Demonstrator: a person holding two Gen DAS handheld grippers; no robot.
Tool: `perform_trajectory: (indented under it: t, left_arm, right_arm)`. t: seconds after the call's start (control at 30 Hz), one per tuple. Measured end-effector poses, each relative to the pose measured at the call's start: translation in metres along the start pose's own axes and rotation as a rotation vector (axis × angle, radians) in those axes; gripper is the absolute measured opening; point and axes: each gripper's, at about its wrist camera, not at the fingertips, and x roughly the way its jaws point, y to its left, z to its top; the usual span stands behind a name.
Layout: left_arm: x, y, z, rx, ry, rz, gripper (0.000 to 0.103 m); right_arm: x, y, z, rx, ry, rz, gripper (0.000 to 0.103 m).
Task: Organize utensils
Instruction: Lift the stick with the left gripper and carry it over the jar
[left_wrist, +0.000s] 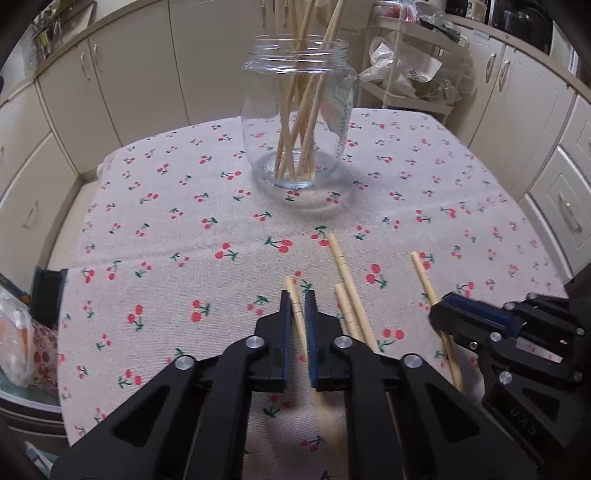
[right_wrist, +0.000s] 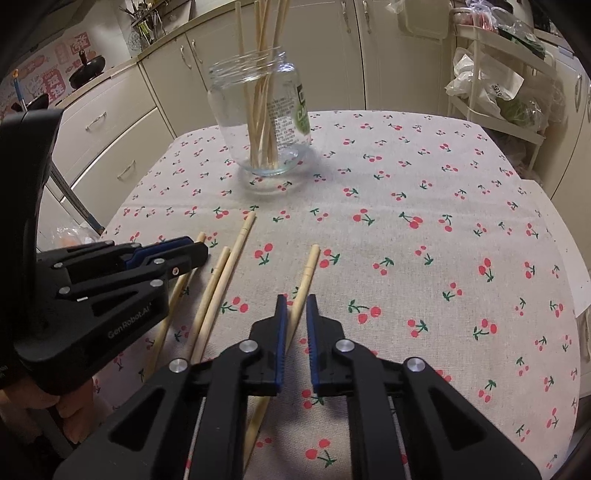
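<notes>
A clear glass jar (left_wrist: 299, 122) holding several wooden chopsticks stands upright at the far middle of the cherry-print table; it also shows in the right wrist view (right_wrist: 260, 118). Several loose chopsticks lie near the front edge. My left gripper (left_wrist: 297, 297) is low over the table, its jaws narrowly apart around the leftmost chopstick (left_wrist: 293, 301). A pair of chopsticks (left_wrist: 347, 291) lies just right of it. My right gripper (right_wrist: 296, 301) is likewise narrowly open around the rightmost chopstick (right_wrist: 308, 269). The right gripper shows in the left wrist view (left_wrist: 448, 308), the left one in the right wrist view (right_wrist: 199, 249).
Cream cabinets surround the table (left_wrist: 461, 192). A white rack (right_wrist: 495, 110) with plastic bags stands behind the far right corner. A bag and dark objects (left_wrist: 22, 325) sit below the table's left edge.
</notes>
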Motion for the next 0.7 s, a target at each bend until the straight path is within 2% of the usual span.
perform_trajectory:
  t: [0.1,0.23,0.4,0.6,0.7]
  left_arm:
    - [-0.008,0.005,-0.001,-0.030,-0.028,-0.022,0.005]
    - [-0.039,0.016,0.008,-0.082,-0.140,-0.058,0.005]
    - [-0.085,0.030,0.028,-0.145,-0.321,-0.110,0.005]
    - [-0.135,0.035,0.062,-0.192,-0.546,-0.122,0.005]
    - [-0.151,0.035,0.079,-0.206,-0.615,-0.129,0.005]
  right_arm:
    - [-0.001,-0.007,0.000,0.046,0.005,0.037,0.008]
    - [-0.002,-0.009,-0.002,0.064,0.004,0.048,0.007]
    - [-0.002,-0.010,-0.003,0.073,-0.001,0.053,0.007]
    - [-0.003,-0.010,-0.004,0.075,-0.008,0.054,0.007]
    - [-0.003,-0.011,-0.004,0.078,-0.009,0.058,0.007]
